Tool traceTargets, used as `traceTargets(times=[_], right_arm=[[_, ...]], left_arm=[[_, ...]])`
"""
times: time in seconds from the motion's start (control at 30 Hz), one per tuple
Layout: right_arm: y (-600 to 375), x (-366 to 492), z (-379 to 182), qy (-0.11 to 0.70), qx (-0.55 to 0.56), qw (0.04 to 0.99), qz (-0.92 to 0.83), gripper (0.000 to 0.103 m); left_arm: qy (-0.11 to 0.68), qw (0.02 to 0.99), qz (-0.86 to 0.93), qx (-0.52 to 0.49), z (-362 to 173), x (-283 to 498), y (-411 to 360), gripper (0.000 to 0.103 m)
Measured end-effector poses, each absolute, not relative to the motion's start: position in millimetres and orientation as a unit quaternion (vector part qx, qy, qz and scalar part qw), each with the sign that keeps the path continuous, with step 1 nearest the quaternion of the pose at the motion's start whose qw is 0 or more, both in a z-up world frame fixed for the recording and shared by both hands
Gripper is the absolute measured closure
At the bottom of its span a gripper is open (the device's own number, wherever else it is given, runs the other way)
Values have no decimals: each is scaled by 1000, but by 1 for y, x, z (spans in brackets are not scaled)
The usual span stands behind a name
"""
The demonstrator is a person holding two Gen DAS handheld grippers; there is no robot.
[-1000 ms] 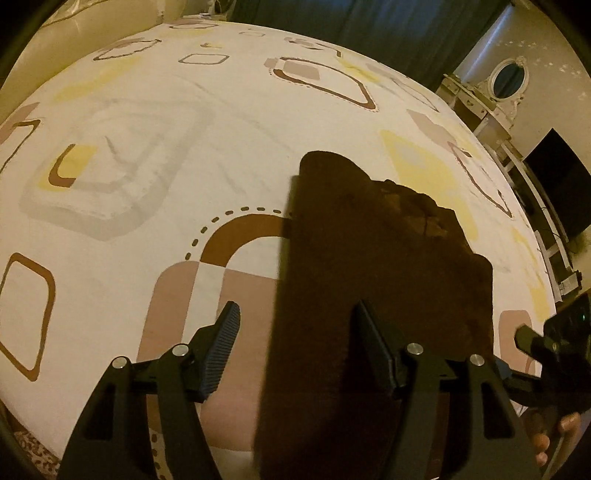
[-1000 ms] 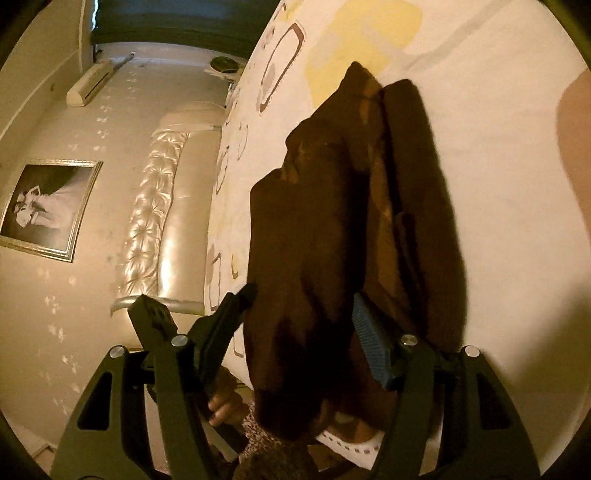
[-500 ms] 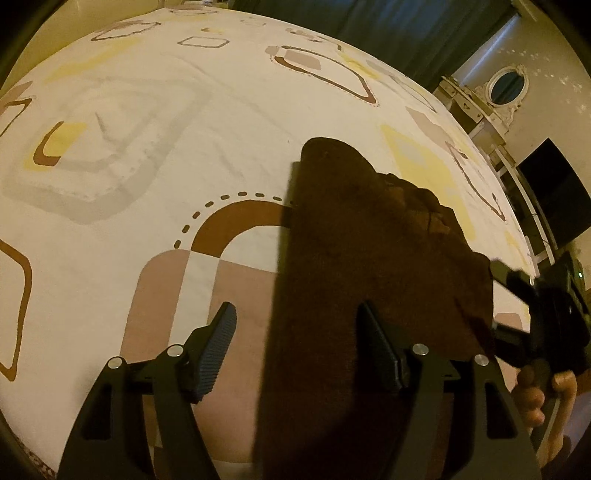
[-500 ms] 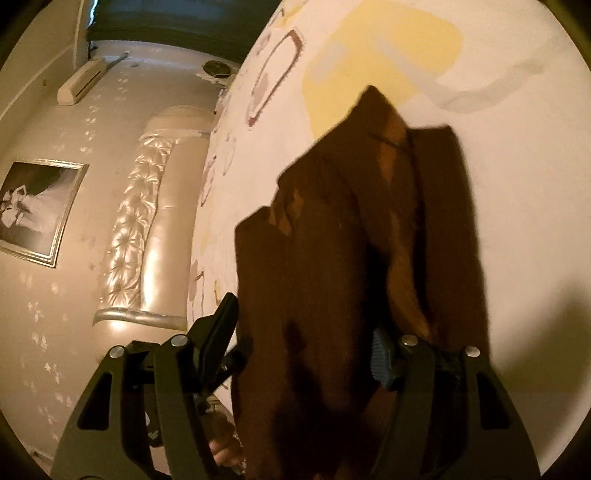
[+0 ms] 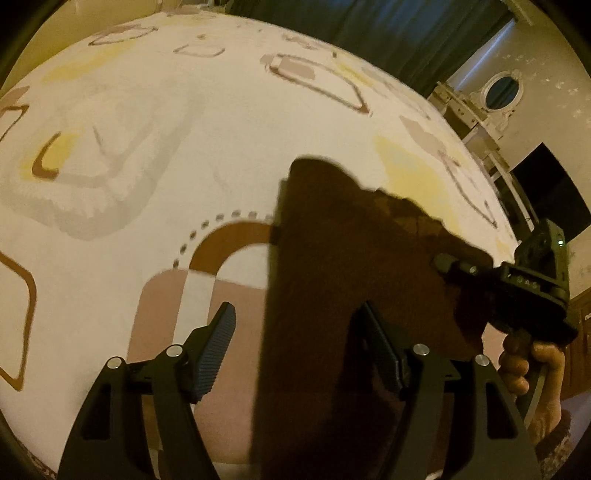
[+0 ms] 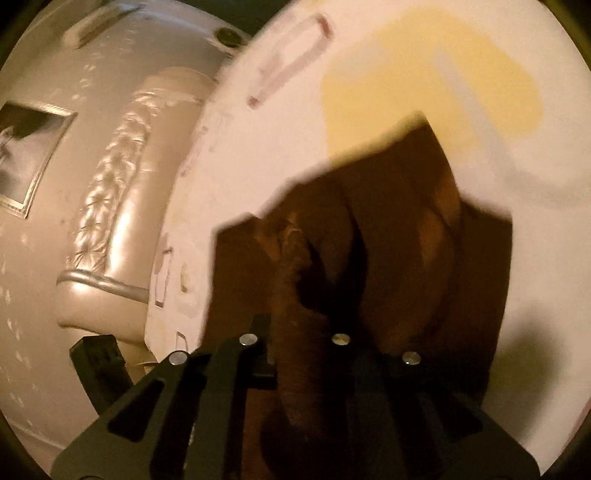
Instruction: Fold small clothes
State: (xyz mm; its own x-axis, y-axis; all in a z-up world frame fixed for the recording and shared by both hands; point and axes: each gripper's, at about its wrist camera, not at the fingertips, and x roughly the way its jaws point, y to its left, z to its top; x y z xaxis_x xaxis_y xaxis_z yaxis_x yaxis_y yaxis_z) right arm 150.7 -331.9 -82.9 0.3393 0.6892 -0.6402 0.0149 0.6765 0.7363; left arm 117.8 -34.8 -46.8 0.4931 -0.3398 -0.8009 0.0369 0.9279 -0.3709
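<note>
A dark brown garment lies lengthwise on the patterned bedspread, folded into a long strip. My left gripper stands open over its near end, the cloth's left edge lying between the fingers with neither pad pressing on it. My right gripper comes in from the right, held by a hand. In the right wrist view the jaws of the right gripper are closing, pinching a raised fold of the garment between them. The right fingertip is buried in cloth.
A padded headboard and a framed picture stand beyond the bed's far side. A dressing table with an oval mirror, a dark screen and dark curtains line the room's other side.
The right gripper slid in along the garment's right edge and its jaws came together on a fold of the cloth. The left gripper stayed open and hardly moved.
</note>
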Motion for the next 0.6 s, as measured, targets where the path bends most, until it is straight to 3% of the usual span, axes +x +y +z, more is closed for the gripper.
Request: traceTargets(times=[0.17, 0.47, 0.53, 0.6], right_arm=[[-353, 164, -58, 492, 330, 772, 231, 96], [-389, 163, -121, 511, 383, 748, 179, 95], [-393, 160, -121, 506, 406, 738, 184, 90], [-400, 152, -115, 498, 437, 725, 189, 70]], left_arm=[[480, 858, -122, -135, -35, 122, -47, 34], [507, 844, -117, -129, -63, 128, -54, 34], [506, 845, -117, -130, -61, 127, -52, 34], [502, 845, -122, -138, -56, 123, -46, 34]])
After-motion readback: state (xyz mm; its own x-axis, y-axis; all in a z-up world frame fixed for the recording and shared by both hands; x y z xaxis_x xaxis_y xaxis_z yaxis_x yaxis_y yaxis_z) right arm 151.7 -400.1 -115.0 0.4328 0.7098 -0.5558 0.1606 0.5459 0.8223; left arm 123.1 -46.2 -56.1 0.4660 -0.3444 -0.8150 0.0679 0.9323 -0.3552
